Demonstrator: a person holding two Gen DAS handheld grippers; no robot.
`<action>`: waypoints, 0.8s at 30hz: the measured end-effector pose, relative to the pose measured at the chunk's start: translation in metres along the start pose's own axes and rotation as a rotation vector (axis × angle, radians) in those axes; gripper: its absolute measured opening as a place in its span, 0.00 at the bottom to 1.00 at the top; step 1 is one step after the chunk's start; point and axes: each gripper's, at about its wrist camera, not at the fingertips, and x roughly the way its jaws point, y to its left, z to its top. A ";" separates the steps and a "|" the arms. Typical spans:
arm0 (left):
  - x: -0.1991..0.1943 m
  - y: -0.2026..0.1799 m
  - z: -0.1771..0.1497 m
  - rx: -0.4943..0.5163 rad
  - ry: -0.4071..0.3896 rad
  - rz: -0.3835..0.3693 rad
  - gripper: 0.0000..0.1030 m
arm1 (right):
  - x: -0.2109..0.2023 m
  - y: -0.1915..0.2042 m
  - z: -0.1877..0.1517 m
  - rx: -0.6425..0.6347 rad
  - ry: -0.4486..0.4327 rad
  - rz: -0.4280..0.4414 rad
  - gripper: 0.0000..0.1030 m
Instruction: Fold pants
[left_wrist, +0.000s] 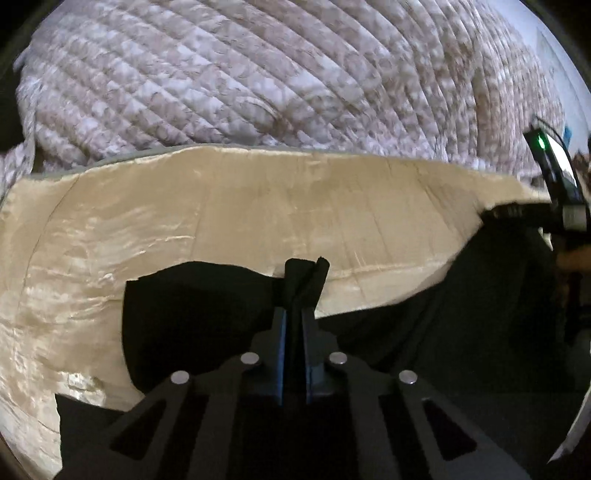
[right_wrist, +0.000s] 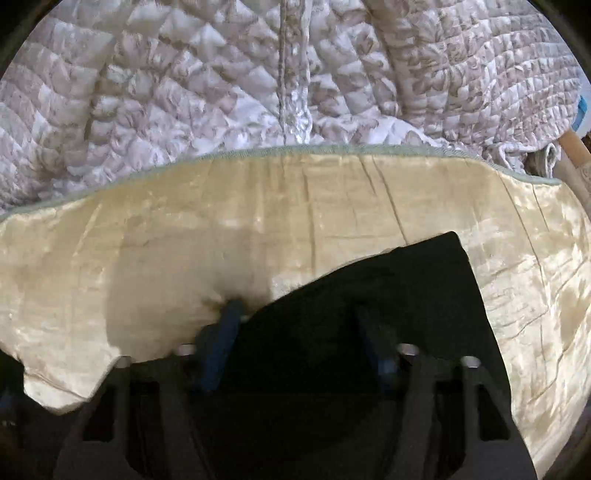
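Observation:
The black pants (left_wrist: 192, 314) lie spread on a shiny cream blanket (left_wrist: 221, 206). My left gripper (left_wrist: 295, 314) is shut on a pinched fold of the pants, and a tuft of black cloth sticks out past its tips. In the right wrist view the pants (right_wrist: 406, 288) cover the lower middle, with a corner reaching up to the right. My right gripper (right_wrist: 297, 321) hangs over them with its jaws apart. Its left finger (right_wrist: 227, 325) is at the pants' edge next to the cream blanket (right_wrist: 184, 221). Its right finger (right_wrist: 369, 328) is above the black cloth. Nothing is pinched there.
A quilted white-and-tan bedspread (left_wrist: 221, 74) (right_wrist: 147, 92) lies beyond the blanket's far hem. A black device with a green light (left_wrist: 550, 173) stands at the right edge of the left wrist view. At the far right of the right wrist view is a pale tube (right_wrist: 570, 147).

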 end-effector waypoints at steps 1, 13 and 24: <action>-0.004 0.004 0.001 -0.024 -0.012 -0.008 0.08 | -0.007 -0.004 -0.001 -0.004 -0.024 0.008 0.18; -0.100 0.051 -0.033 -0.247 -0.170 -0.071 0.07 | -0.132 -0.079 -0.091 0.218 -0.234 0.293 0.08; -0.124 0.099 -0.120 -0.426 -0.093 -0.078 0.07 | -0.127 -0.151 -0.243 0.497 -0.132 0.341 0.08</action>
